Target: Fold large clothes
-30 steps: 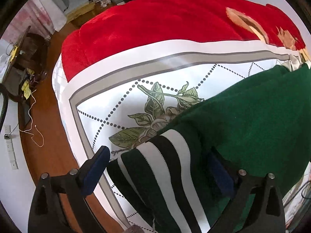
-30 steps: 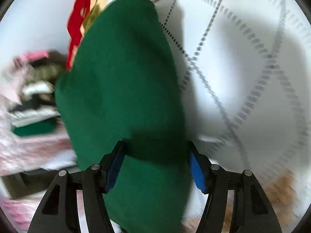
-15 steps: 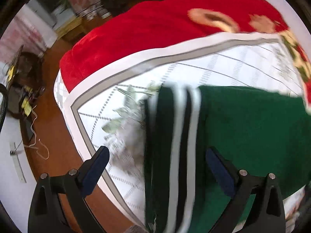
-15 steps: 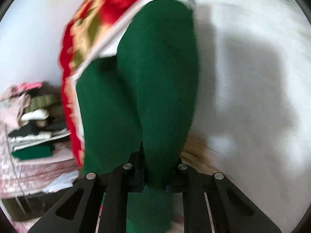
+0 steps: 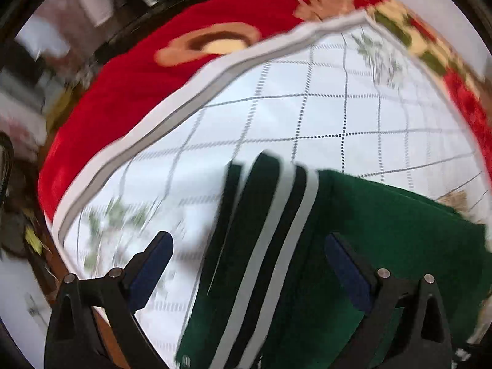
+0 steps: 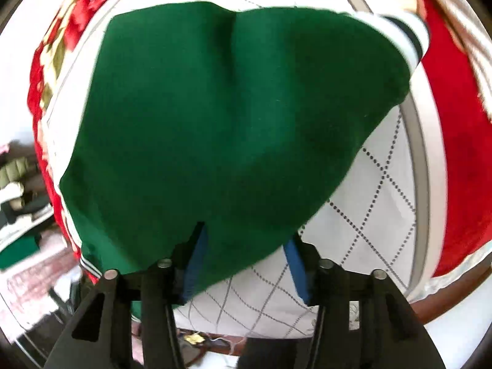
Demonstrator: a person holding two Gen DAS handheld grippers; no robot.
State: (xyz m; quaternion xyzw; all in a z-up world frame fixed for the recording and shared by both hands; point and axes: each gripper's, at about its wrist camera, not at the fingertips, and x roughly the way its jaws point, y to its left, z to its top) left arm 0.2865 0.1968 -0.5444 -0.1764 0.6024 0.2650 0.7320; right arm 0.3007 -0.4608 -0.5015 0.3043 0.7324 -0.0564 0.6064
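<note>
Green knit fills most of both views: one garment (image 6: 233, 117), dark green with a cuff or hem banded in white and black stripes (image 5: 273, 246); two white stripes show clearly in the left wrist view. It lies on one white sheet (image 5: 307, 117) printed with a dotted diamond grid and a grey border, and under that sheet is one red plush blanket (image 5: 138, 92) with tan and brown figures, showing along the top and right of the left view and down both sides of the right view. Two grippers are present, each with two blue-padded fingers. The left gripper (image 5: 247, 272) has its fingers spread wide at the bottom of its frame, the striped band lying between them without either pad pressing on it. The right gripper (image 6: 246, 264) is opening; the garment's lower edge sits between its pads (image 6: 196, 264), the left pad half hidden behind the cloth, the right one clear of it. Brown wooden floor (image 6: 455, 301) shows at the lower right of the right view, and a blurred pile of folded clothes (image 6: 18, 184) at its left edge.
</note>
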